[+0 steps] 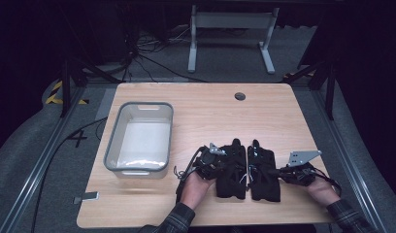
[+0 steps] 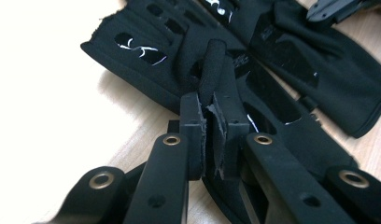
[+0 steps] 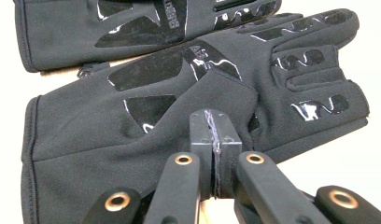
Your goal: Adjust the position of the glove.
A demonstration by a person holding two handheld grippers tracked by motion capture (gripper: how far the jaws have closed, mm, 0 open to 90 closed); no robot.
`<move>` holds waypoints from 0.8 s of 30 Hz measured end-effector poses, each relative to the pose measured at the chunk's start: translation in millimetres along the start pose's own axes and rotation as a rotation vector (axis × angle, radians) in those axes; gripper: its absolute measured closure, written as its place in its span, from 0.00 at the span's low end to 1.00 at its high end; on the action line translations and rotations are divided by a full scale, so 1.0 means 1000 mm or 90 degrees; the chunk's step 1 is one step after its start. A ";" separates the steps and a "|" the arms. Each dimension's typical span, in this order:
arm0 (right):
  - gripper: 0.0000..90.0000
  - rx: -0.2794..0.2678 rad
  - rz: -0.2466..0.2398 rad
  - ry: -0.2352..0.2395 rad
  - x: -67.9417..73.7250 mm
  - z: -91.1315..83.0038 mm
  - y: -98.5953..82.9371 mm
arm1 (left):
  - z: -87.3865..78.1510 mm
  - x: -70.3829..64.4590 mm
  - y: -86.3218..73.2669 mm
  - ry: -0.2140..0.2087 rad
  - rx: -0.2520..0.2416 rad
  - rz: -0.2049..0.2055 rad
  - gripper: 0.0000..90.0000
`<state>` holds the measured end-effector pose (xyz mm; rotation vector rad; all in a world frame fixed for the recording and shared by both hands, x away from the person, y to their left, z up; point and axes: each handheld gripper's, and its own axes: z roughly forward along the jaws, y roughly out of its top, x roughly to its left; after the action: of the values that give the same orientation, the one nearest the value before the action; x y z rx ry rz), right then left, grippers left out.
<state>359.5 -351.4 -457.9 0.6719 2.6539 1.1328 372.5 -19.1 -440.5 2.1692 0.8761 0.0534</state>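
Wooden table (image 1: 206, 111), black gloves (image 1: 248, 170) half hidden under jaws.

left glove (image 2: 146, 42) fingers cut off, right glove (image 3: 146, 107) cuff cropped, glove lettering illegible

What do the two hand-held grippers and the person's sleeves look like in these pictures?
The left gripper and right gripper are black, each with two flat black jaws on linkage arms joined by brass-coloured rivets. The jaw pads look worn and ragged at the edges. A grey three-cornered plate with small holes tops the right gripper. A black cable trails from the left one. The sleeves are dark plaid.
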 end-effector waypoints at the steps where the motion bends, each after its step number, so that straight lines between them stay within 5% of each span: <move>1: 1.00 -0.001 0.000 0.001 0.000 0.000 0.000 | -0.001 0.000 0.001 -0.001 -0.001 0.000 0.93; 14: 1.00 -0.001 -0.008 0.008 0.000 0.007 0.006 | -0.010 -0.007 0.015 -0.008 -0.051 0.022 0.95; 24: 1.00 -0.006 -0.004 0.015 -0.002 0.012 0.010 | -0.012 -0.016 0.037 -0.007 -0.079 0.066 0.95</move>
<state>368.5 -339.2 -459.0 0.6519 2.6670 1.1586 377.7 -38.3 -403.2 2.0956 0.7349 0.1426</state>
